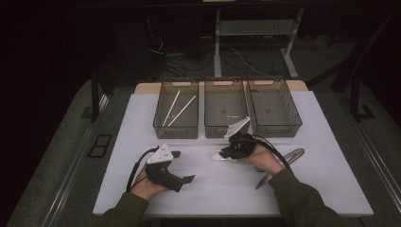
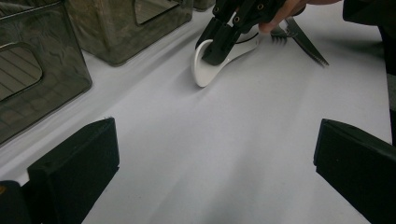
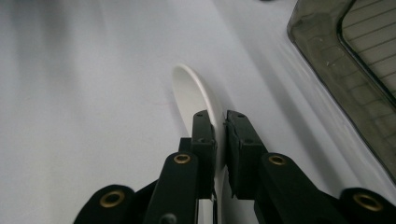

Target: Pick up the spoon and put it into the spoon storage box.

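Observation:
A white plastic spoon (image 3: 191,93) stands on its edge on the white table, and the pads of my right gripper (image 3: 220,126) press on it from both sides. In the high view the right gripper (image 1: 226,152) sits mid-table in front of the middle bin, with the spoon (image 1: 218,155) poking out to its left. The left gripper view shows the spoon's bowl (image 2: 208,70) touching the table under those jaws. My left gripper (image 1: 183,166) rests at the front left, open and with nothing between its jaws.
Three dark see-through bins stand in a row at the back: the left one (image 1: 161,124) holds two white chopsticks (image 1: 175,111), then a middle (image 1: 226,130) and a right one (image 1: 274,127). A knife (image 1: 279,165) and fork (image 2: 279,31) lie by the right hand.

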Demonstrator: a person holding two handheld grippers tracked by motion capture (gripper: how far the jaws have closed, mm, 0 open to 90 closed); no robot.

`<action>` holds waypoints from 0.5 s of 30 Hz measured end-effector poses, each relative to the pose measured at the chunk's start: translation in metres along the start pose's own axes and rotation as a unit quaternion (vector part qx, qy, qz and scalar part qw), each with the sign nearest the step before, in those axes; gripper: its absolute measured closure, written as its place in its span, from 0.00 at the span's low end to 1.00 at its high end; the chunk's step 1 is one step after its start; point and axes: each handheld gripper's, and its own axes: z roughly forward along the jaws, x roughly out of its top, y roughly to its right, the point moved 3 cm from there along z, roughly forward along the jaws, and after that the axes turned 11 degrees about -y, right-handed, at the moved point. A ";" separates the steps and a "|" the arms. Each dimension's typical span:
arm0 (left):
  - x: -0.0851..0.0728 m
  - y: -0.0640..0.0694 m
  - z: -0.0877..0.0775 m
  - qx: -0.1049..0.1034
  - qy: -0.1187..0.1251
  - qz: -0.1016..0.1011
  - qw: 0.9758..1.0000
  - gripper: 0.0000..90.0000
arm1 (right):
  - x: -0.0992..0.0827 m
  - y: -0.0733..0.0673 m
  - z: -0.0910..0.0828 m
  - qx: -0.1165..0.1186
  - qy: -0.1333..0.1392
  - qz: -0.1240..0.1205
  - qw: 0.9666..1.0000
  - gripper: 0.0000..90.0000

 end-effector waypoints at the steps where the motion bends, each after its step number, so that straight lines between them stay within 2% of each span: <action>1: 0.000 0.000 0.000 0.000 0.001 0.000 1.000 0.00 | 0.000 -0.001 0.000 0.000 0.001 0.001 1.000 0.91; 4: 0.000 -0.001 -0.001 -0.001 0.004 0.007 1.000 0.00 | -0.002 -0.002 -0.001 -0.001 0.007 -0.002 1.000 0.92; 6: 0.000 -0.002 -0.001 -0.002 0.006 0.004 1.000 0.00 | -0.003 -0.001 -0.002 0.000 0.008 0.001 1.000 0.92; 15: -0.001 -0.001 -0.001 -0.002 0.008 0.007 1.000 0.00 | -0.008 0.001 -0.019 0.001 0.035 0.015 0.999 0.92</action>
